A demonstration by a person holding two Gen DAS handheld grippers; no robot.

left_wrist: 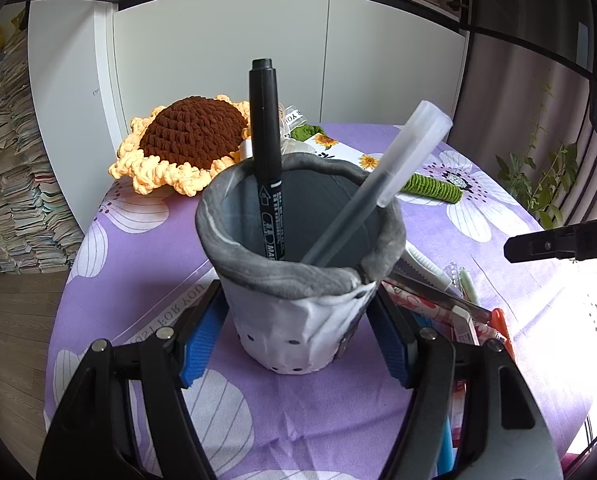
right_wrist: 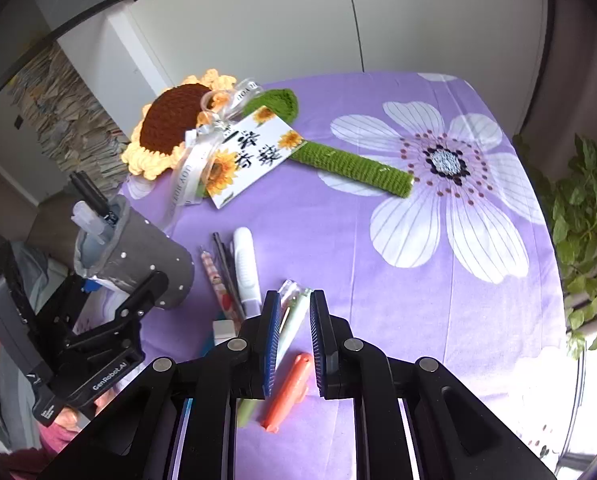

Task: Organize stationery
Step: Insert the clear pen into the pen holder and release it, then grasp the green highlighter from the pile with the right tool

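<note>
Fingers of the left gripper (left_wrist: 298,336) clamp the grey fabric pen pot (left_wrist: 298,280); right gripper (right_wrist: 294,340) open, pale green pen (right_wrist: 294,324) between its fingers.

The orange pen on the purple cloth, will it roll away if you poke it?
Probably a little. The orange pen looks round and smooth, so a sideways nudge could roll it. The soft purple tablecloth should slow it. It looks stiff and light, so the right gripper fingers could likely lift it easily.
</note>
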